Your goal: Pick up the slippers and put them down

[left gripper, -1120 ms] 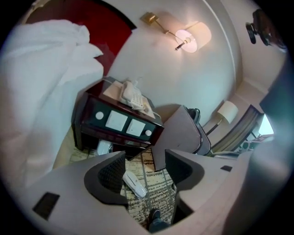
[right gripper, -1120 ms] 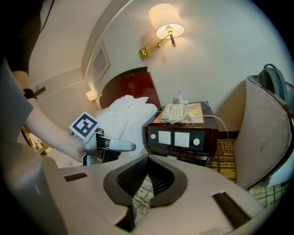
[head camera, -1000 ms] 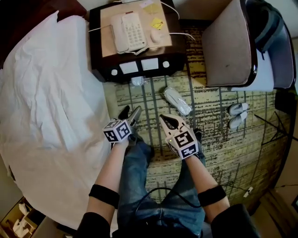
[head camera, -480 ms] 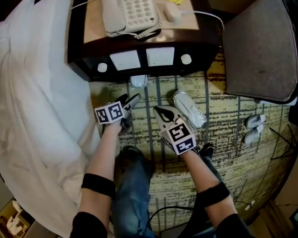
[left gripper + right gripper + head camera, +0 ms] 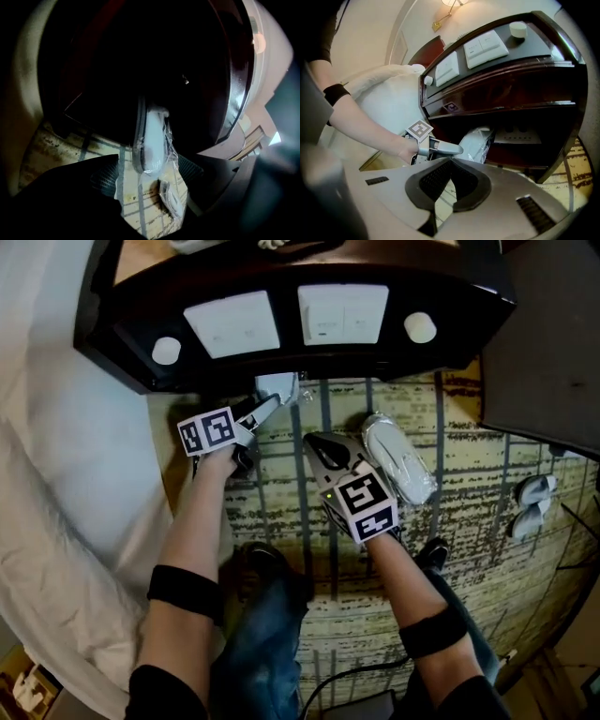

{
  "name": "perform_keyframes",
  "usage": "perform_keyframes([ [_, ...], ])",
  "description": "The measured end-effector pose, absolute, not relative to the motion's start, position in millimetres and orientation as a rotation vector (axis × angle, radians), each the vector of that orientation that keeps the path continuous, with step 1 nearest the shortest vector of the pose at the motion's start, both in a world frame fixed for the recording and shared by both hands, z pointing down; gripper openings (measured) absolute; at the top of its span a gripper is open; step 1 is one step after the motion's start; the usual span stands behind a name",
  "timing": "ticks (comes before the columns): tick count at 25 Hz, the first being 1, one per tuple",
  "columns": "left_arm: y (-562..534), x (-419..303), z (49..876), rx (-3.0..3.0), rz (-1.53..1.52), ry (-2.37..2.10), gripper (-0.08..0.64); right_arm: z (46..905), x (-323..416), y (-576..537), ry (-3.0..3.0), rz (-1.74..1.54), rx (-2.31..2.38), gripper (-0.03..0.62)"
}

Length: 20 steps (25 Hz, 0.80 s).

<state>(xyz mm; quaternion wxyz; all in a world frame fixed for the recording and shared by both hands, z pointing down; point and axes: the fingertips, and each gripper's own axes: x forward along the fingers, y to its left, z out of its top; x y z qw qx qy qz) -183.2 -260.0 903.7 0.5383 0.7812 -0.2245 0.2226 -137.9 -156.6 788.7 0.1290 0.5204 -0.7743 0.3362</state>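
Left gripper (image 5: 266, 410): jaws apart and just been opening. The near end of the wrapped slipper (image 5: 150, 138) lies in the gap, and the pads are not on it.
Right gripper (image 5: 449, 162): jaws together, with nothing between them. It sits at the centre of the head view, tips aimed toward the upper left of that frame.
Slipper, place: on the patterned carpet (image 5: 469, 549) at the foot of the nightstand (image 5: 122, 338), in the upper middle of the head view, just ahead of the left gripper's tips.
Slipper, long axis: in the left gripper view it runs up the frame, away from the jaws. The rounded end is nearest them and the far end goes into the dark under the nightstand.
Wrapping: 1 clear plastic bag holds the pale slipper. Its loose, crinkled film trails down between the jaws.
Second wrapped pack (image 5: 399, 461): on the carpet just right of the right gripper, with its long axis from upper left to lower right in the head view.
Loose pair (image 5: 531, 503): 2 small white slippers side by side at the right edge, well apart from both grippers.
Nightstand front: 2 white panels and 2 round knobs.
Bed (image 5: 56, 474): white bedding fills the left side of the head view.
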Motion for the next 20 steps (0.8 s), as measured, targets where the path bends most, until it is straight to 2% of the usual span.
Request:
perform_keyframes([
  [8, -265.7, -154.0, 911.9, 1.869, 0.448, -0.407, 0.388, 816.4, -142.5, -159.8, -2.252, 0.995, 1.525, 0.002],
  [9, -265.1, -153.0, 912.8, 1.867, 0.443, -0.405, 0.373, 817.1, -142.4, -159.3, -2.253, 0.995, 1.525, 0.002],
  [10, -264.5, -153.3, 914.3, 1.867, 0.44, -0.41, 0.306, 817.6, -141.9, -158.6, -2.254, 0.995, 1.525, 0.002],
  [11, -264.4, -154.2, 915.2, 1.868, 0.432, -0.416, 0.197, 817.9, -141.1, -157.9, -2.254, 0.994, 1.526, 0.002],
  [12, -264.5, -154.7, 914.6, 1.871, 0.417, -0.418, 0.152, 817.9, -140.1, -157.2, -2.254, 0.992, 1.527, 0.002],
  [15, -263.5, -152.7, 906.9, 1.895, 0.358, -0.401, 0.115, 817.8, -136.6, -153.8, -2.254, 0.99, 1.532, 0.002],
  [20, -251.2, -152.2, 897.4, 1.909, 0.304, -0.396, 0.104, 820.5, -131.0, -141.8, -2.24, 1.01, 1.529, 0.002],
])
